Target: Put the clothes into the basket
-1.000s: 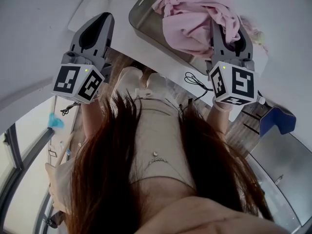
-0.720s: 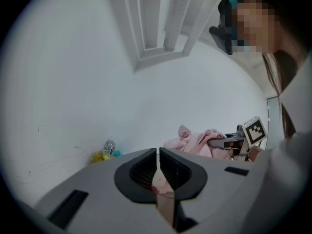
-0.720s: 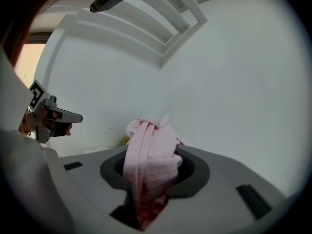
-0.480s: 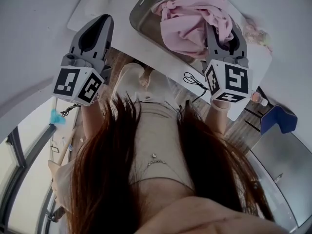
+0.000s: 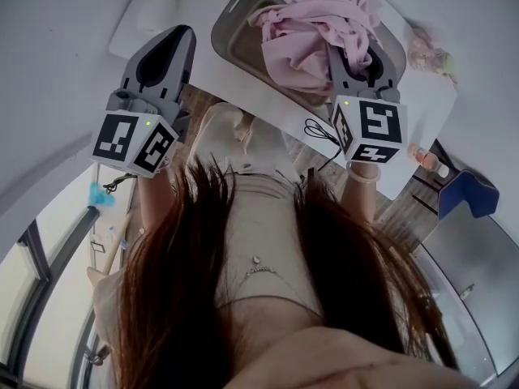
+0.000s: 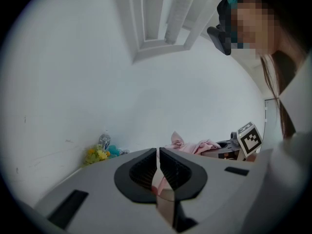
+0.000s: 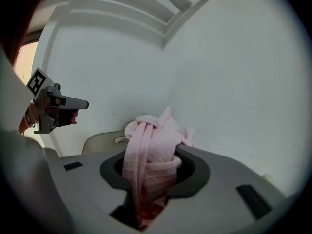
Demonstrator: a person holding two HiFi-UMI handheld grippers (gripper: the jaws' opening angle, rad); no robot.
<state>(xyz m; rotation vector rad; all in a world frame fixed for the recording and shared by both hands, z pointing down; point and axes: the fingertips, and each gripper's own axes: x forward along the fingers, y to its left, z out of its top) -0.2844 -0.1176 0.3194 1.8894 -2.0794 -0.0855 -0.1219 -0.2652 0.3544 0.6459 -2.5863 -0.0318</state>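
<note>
The right tool [image 7: 148,172] is clenched on the pink clothes [image 7: 148,140]. In the right gripper view the fabric is bunched between the two jaws and fills the gap. A knotted lump rises past the jaw tips, and a flat folded strip trails back down through the slot toward the camera. Just behind that lump shows the grey basket [image 7: 100,143] with a handle slot in its wall.

In the head view the right tool [image 5: 362,59] is at the right-hand rim of the basket [image 5: 235,35], its jaw tips buried in the pink clothes [image 5: 312,31]. The heap fills most of the basket and reaches its far edge. I cannot tell whether the gripped part rests on the heap or hangs just above it. The basket stands on a white tabletop [image 5: 203,59].

The left tool [image 5: 166,43] is beside the basket on its left, not touching it or the fabric. In the left gripper view the left tool [image 6: 158,162] has its jaws closed together with only a thin slit between them and nothing gripped. The pink clothes [image 6: 192,146] lie beyond its tips, off to the right.
</note>
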